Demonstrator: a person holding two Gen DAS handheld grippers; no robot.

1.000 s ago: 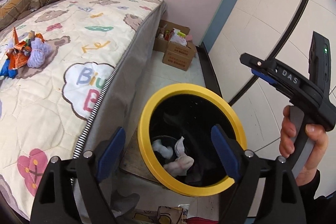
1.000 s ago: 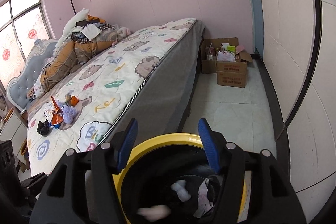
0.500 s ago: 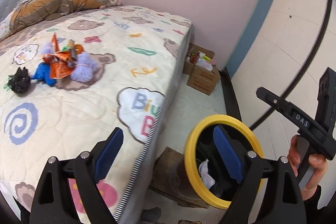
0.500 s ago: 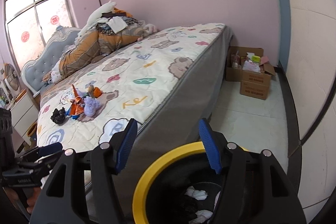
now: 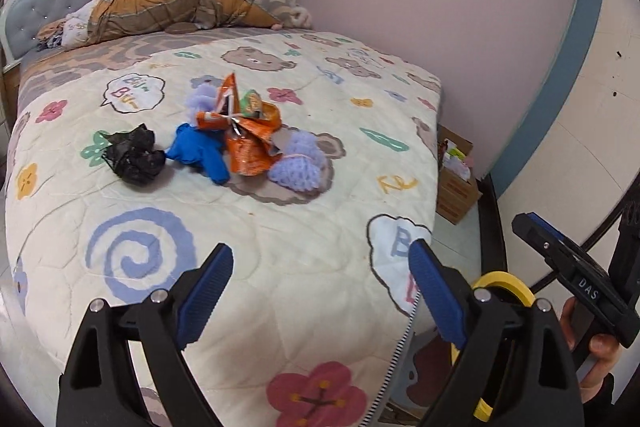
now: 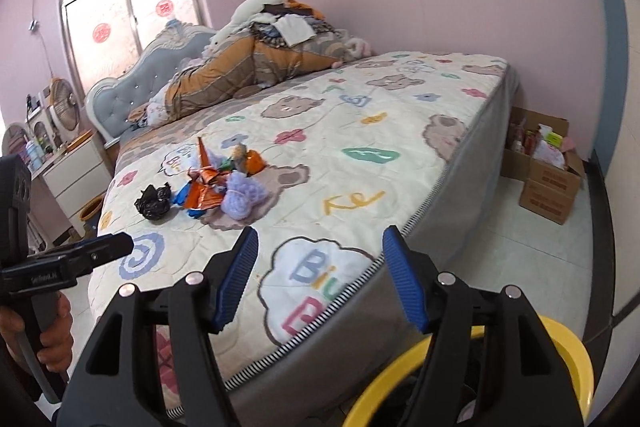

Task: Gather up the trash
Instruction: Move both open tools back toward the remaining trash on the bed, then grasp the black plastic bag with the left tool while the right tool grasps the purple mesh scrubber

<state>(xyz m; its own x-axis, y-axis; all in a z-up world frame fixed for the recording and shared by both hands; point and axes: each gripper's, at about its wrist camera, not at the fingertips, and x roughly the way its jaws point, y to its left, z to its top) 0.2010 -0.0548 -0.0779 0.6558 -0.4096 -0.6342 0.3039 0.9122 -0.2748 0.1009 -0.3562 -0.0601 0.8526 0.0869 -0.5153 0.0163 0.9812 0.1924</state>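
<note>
A heap of trash lies mid-bed: a crumpled black bag (image 5: 134, 155), a blue glove (image 5: 200, 151), orange foil wrappers (image 5: 246, 131) and lilac fluffy balls (image 5: 298, 163). The same heap shows in the right wrist view, with the black bag (image 6: 154, 202) and wrappers (image 6: 204, 187). My left gripper (image 5: 320, 279) hovers over the bed's near part, open and empty. My right gripper (image 6: 318, 267) is over the bed's corner, its jaws opening with nothing between them. The yellow-rimmed bin (image 6: 568, 351) stands on the floor by that corner, also seen as a rim (image 5: 506, 283) in the left wrist view.
A quilt and clothes pile (image 5: 180, 3) fills the head of the bed (image 5: 320, 315). Cardboard boxes (image 6: 548, 163) with items sit on the floor by the wall. A white nightstand (image 6: 76, 171) and fan stand left of the bed. A hand holds each gripper's handle.
Both grippers have swung left, away from the yellow bin and toward the bed. The trash heap has come into central view; the bin has slid to the lower right edge.
</note>
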